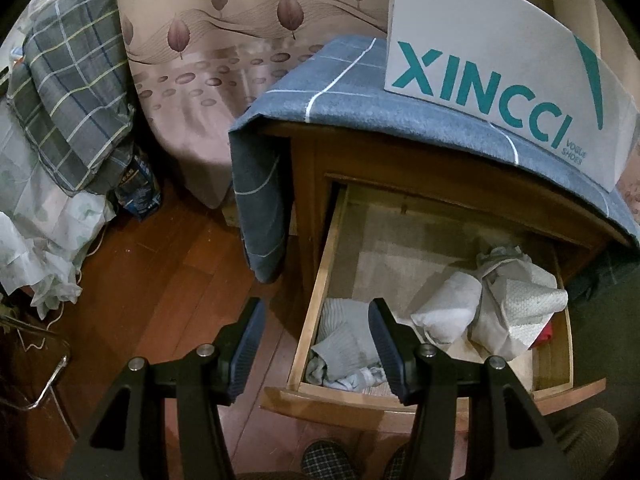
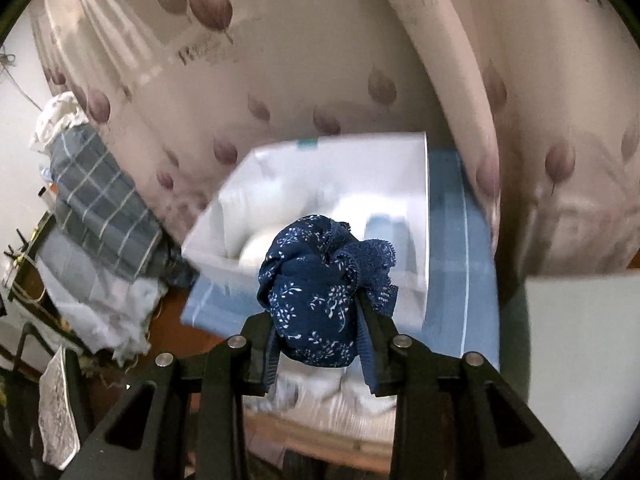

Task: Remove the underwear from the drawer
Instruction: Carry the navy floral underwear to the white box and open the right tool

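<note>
The right gripper has its jaws clenched on the navy floral underwear, which bunches between the pads with its lace edge spilling over the right one; pinching the wad at its middle keeps loose ends from trailing. It hangs above the front of the drawer, over the pale laundry below, with the open white box on the blue cloth just beyond and the curtain behind. The way up and toward the box looks clear.

The left gripper hovers with jaws released and empty over the drawer's left wall, probably standing by. Grey and white garments remain inside. The box's overhanging front edge narrows the room above the drawer's back.
</note>
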